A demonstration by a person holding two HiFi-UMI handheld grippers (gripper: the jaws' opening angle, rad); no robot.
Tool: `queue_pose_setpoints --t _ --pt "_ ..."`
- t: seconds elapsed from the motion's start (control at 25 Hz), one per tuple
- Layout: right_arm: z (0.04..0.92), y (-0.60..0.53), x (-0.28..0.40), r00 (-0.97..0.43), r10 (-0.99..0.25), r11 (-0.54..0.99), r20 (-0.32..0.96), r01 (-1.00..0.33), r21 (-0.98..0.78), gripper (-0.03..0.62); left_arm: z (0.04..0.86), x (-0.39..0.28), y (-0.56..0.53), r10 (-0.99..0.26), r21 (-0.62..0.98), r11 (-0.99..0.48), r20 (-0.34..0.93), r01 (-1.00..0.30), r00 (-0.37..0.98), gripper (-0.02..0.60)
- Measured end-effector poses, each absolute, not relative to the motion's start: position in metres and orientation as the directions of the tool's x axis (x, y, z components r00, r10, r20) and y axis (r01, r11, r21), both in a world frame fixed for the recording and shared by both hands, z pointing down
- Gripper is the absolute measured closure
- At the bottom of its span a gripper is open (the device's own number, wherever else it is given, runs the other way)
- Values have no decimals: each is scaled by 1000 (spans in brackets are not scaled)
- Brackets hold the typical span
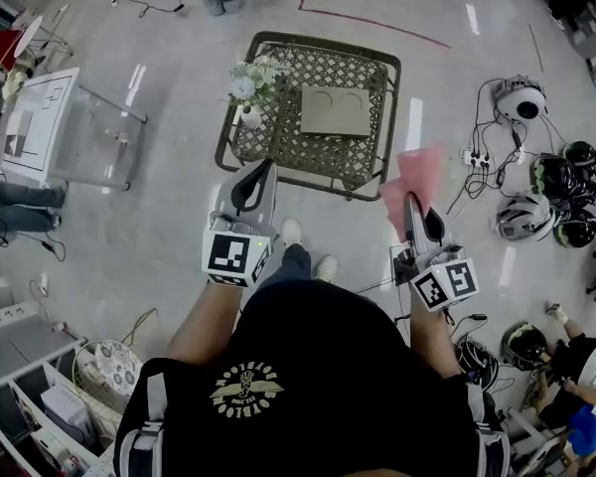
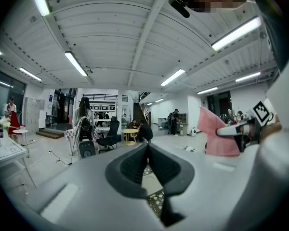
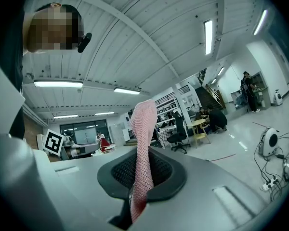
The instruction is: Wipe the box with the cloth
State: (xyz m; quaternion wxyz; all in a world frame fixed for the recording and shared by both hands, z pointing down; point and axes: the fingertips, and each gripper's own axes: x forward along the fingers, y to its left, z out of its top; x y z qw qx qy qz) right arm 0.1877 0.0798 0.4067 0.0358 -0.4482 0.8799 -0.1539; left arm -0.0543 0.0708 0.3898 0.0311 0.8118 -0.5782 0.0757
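right gripper (image 1: pixel 411 207) – clenched on pink cloth (image 1: pixel 415 177) | left gripper (image 1: pixel 265 170) – jaws seemingly together, empty | box (image 1: pixel 335 110) on wicker table (image 1: pixel 300 149)

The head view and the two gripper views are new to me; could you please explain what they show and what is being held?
There is no robot here: a person holds a two-jaw tool in each hand. The head view comes from a camera on the person's head, looking down. It shows the left gripper and the right gripper held out near a lattice table. On the table are a flat tan box and a vase of flowers. Each gripper view comes from a camera on that tool, looking along its jaws. The left jaws are closed on nothing. The right jaws pinch a pink cloth.
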Motion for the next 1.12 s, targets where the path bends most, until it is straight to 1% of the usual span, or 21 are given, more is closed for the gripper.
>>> queue_pose_setpoints --t 0.28,0.56,0.88,1.12 --pt "413 60 184 -584 -807 536 86 -785 -310 577 396 -63 47 -933 -40 -330 169 -943 319 581" --pt "420 44 162 -590 -802 533 99 -780 -329 577 406 -82 31 -928 -33 -332 193 -943 320 581" --pt "408 17 143 -568 -818 519 87 -795 -314 577 403 -104 2 -921 -32 -355 182 -934 344 581" --pt "393 -4 127 -541 -838 502 73 -816 -287 577 400 -116 -24 -908 -20 -396 156 -918 389 581"
